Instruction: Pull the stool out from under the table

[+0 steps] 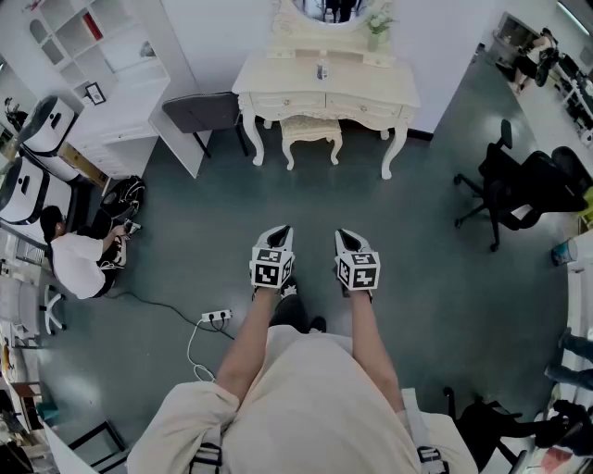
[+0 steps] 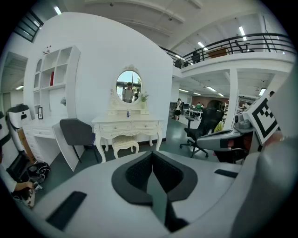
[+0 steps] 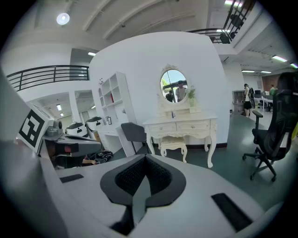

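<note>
Desk point(image 1: 269, 85): cream-white all over, upper middle of the frame.
Stool point(image 1: 311, 130): the same cream as the desk.
Floor point(image 1: 417, 305): dark grey-green with a dull sheen.
Wall point(image 1: 222, 28): plain white.
Left gripper point(image 1: 281, 231): pale grey shell, black jaws, cube patterned with black-and-white square markers.
Right gripper point(image 1: 345, 236): same pale grey and black, same black-and-white markers.
Side chair point(image 1: 202, 111): dark grey, upper left of centre.
Office chair point(image 1: 519, 190): black, right edge.
Shelf unit point(image 1: 102, 56): white, with one red item point(image 1: 92, 25) in a cubby.
Power strip point(image 1: 216, 317): white, lower left of centre.
Person's top point(image 1: 315, 407): pale beige, bottom centre.
</note>
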Motion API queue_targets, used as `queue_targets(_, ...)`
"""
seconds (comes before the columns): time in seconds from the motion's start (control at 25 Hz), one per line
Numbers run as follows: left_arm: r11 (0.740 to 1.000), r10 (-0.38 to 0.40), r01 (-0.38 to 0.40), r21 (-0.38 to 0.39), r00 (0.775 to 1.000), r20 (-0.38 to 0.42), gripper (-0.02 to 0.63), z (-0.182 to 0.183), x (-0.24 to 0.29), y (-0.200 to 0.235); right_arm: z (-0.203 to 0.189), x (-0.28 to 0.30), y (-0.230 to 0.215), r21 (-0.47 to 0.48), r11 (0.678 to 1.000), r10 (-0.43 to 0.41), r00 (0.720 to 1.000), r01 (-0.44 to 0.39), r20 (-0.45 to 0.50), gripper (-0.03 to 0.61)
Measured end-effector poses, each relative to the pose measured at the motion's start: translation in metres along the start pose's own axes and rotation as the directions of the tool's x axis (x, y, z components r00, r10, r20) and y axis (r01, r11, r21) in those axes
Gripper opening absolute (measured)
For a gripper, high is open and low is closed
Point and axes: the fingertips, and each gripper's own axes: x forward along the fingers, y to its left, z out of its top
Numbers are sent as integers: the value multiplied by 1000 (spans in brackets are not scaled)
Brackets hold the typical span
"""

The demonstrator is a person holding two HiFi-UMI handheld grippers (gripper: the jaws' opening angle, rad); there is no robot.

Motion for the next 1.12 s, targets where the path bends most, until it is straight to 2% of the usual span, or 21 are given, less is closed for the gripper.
queue_targets(0.32,999,-17,16,-51,1000,-23,15,2,34,13,16,26,-21,-7,1000,-10,1000,10,-19,43)
queue_targets(0.64,983,-27,30,-183,999,20,15,44,114,54,53,83,-72,52,999,-8,1000,10,-26,43)
queue_targets(0.84,983,-19,21,-184,1000,13,15,66,166,86,80,133,-102,104,994,-17,999,21,-33,43)
queue_targets(1.12,980,-9,10,-200,1000,3,14,88,226,140,108,198,-125,114,993,-26,996,36,-85,43)
